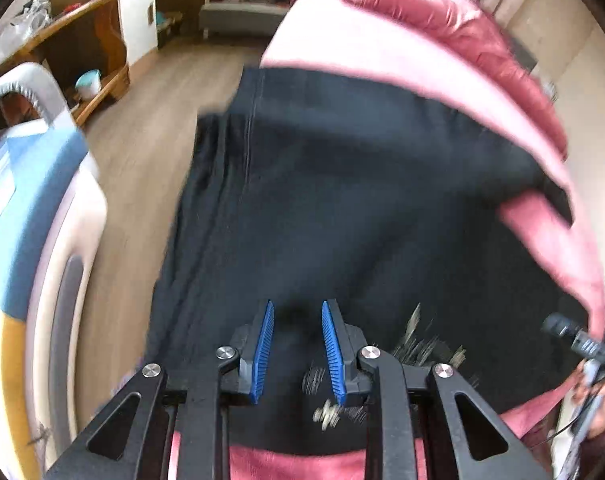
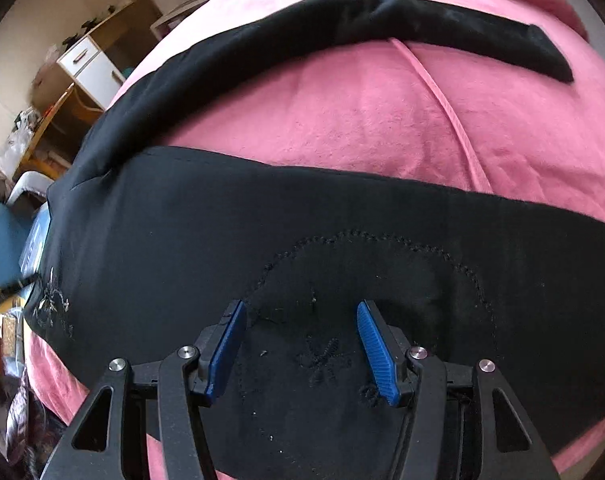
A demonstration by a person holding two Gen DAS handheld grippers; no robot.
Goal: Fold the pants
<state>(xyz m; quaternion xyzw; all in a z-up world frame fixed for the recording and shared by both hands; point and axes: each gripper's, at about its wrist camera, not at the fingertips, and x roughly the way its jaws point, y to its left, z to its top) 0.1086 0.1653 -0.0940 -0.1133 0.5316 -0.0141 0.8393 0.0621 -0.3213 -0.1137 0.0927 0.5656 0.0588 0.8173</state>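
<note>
Black pants point(image 1: 342, 200) lie spread on a pink bedspread point(image 1: 382, 52). In the right wrist view the pants point(image 2: 222, 232) show both legs apart, the far leg point(image 2: 342, 28) curving across the pink bedspread point(image 2: 362, 120). My left gripper point(image 1: 297, 308) is open and empty just above the waist end, near a pale embroidered motif point(image 1: 418, 344). My right gripper point(image 2: 301, 308) is open wide and empty, low over the near leg with a stitched curve point(image 2: 366, 236). The other gripper point(image 1: 582, 344) shows at the right edge of the left wrist view.
A wooden floor point(image 1: 154, 100) lies left of the bed, with a white and blue appliance point(image 1: 30, 208), wooden shelves point(image 1: 74, 40) and a grey bench point(image 1: 238, 8) beyond. A white drawer unit point(image 2: 90, 68) stands by the wall.
</note>
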